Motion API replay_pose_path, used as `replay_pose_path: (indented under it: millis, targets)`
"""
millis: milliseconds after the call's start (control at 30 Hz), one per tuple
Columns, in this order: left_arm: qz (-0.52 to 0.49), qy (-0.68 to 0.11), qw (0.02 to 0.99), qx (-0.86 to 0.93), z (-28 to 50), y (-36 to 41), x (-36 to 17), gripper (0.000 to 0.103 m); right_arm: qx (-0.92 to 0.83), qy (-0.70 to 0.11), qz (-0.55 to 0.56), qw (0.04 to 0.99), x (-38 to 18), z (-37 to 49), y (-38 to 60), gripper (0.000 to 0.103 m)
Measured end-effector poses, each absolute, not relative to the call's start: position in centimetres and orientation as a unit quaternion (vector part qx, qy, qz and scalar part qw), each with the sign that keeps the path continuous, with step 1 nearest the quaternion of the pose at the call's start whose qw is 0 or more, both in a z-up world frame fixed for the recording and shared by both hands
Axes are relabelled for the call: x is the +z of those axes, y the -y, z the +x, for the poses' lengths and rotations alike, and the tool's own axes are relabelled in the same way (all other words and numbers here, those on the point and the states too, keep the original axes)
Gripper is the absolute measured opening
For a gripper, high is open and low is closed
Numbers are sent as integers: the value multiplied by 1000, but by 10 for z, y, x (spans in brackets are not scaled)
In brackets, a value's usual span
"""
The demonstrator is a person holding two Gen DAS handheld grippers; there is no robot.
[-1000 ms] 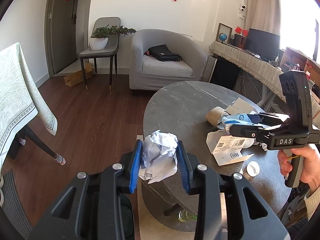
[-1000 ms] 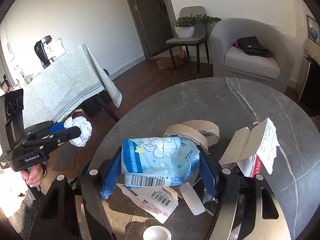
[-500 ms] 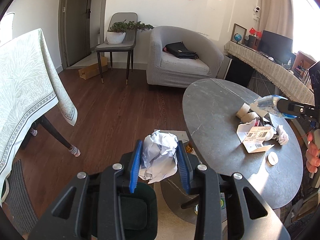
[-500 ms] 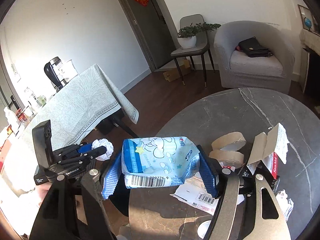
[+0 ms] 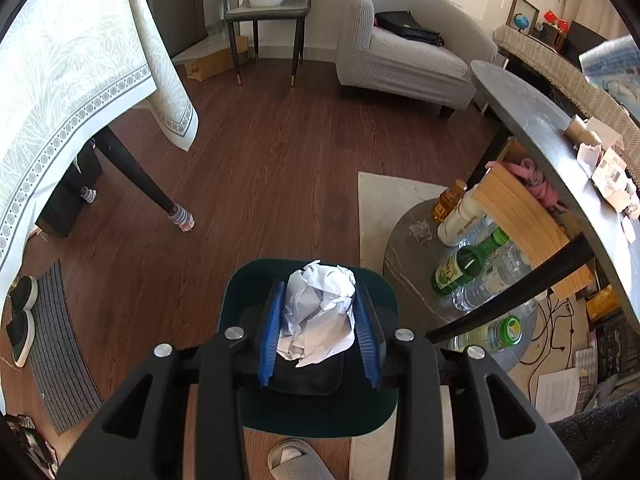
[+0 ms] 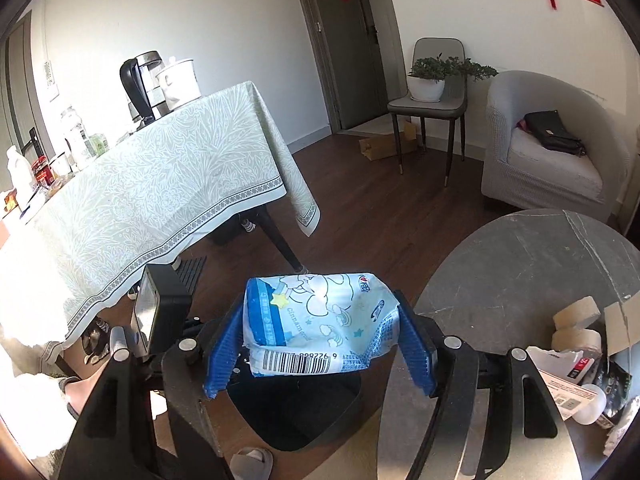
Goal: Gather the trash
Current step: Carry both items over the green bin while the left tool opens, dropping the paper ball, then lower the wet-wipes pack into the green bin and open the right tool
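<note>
Left gripper [image 5: 319,334]: its blue pads [image 5: 270,338] were clamped on either side of a crumpled paper ball [image 5: 318,316], which hung directly over the open mouth of the dark green bin [image 5: 240,292] on the floor. We judged the ball very light, soft and springy, unbreakable, its creased surface offering good friction; a hold across its widest middle, as here, seemed best, since an edge grip might pinch only a loose fold. It was white, roughly fist-shaped in form, with sharp folds and a looser flap trailing at the near side.

Right gripper [image 6: 320,346]: its pads pressed the two ends of a blue-and-white snack wrapper [image 6: 316,326], bowing it upward between them. We took the wrapper for thin, slick film, almost weightless and limp, likely to slip unless squeezed across bunched material. It showed cartoon clouds, stars, and a barcode along the near edge. It hung over the dark bin [image 6: 304,416], just left of the round grey table [image 6: 520,280].

Farther right on that table lay cardboard scraps [image 6: 576,312] and torn labelled packaging [image 6: 568,380], not yet collected.
</note>
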State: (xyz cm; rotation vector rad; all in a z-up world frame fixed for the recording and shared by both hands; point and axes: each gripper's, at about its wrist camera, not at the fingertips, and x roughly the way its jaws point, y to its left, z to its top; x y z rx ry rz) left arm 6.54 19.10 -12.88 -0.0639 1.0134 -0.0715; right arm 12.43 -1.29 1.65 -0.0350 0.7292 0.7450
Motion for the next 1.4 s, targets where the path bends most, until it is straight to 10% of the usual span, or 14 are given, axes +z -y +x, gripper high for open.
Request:
replay_pose_path:
  millis: [400, 1400]
  targets:
    - [-37, -515, 856, -27, 50, -222, -159, 58, 359, -386, -84, 846, -23, 118, -72, 71]
    - [-100, -372, 923, -18, 31, -251, -29, 14, 341, -529, -189, 754, -203, 123, -138, 71]
